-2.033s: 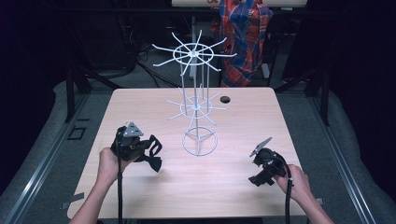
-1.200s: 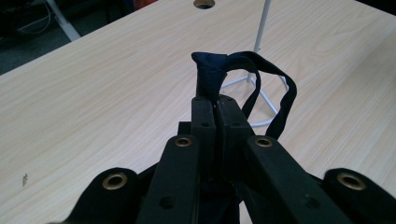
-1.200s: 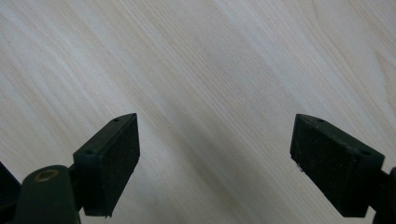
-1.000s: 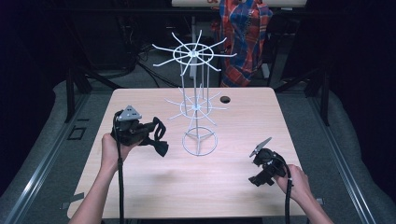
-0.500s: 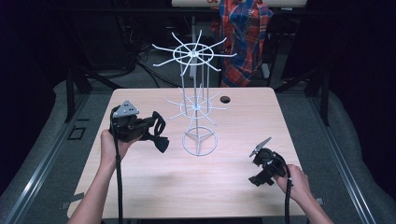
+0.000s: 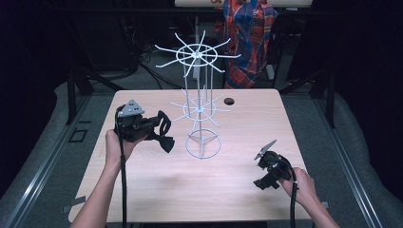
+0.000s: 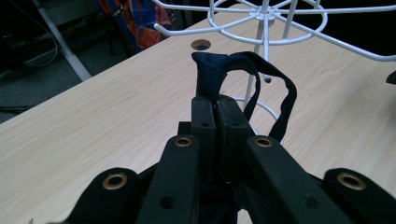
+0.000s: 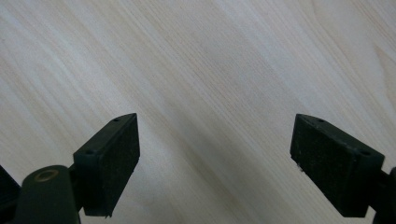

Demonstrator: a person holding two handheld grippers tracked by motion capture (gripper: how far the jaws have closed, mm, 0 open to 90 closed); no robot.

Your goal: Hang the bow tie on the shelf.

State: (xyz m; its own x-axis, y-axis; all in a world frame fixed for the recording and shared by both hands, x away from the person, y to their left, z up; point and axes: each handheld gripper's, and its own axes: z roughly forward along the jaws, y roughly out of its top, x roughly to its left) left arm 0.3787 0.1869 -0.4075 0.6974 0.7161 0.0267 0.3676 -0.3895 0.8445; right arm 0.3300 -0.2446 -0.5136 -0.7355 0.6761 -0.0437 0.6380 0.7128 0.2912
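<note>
We held the left gripper (image 6: 153, 127) above the table (image 6: 157, 190), over its left half as the high view showed it, with its jaws pointed toward the white wire rack (image 6: 202, 107). Its jaws were pressed together, and between them they pinched a dark blue bow tie (image 6: 165, 135). In the left gripper view the cloth (image 7: 212, 77) rose straight out from between the closed tips, and its thin strap (image 7: 282, 100) looped forward and to the right before dropping back down beside the right jaw. In the high view, the bow itself hung just below and ahead of the jaws, clear of the tabletop. The grey three-cornered plate sat on top of this gripper, behind the jaws, and its cable trailed back along our forearm.

Ahead of the left gripper stood the rack, near but not touching the tie. Its round base ring (image 7: 261, 109) lay just beyond the jaw tips, its lower ring of spokes (image 7: 266, 23) spread above and in front of them, and a small round hole (image 7: 201, 45) in the table showed farther off to the left of the rack's post.

We kept the right gripper (image 6: 267, 172) low over the right half of the table, well apart from the rack and the tie. Its jaws stood wide open with nothing between them; one of its pads (image 8: 119, 161) and its opposite framed only bare wood grain below.
</note>
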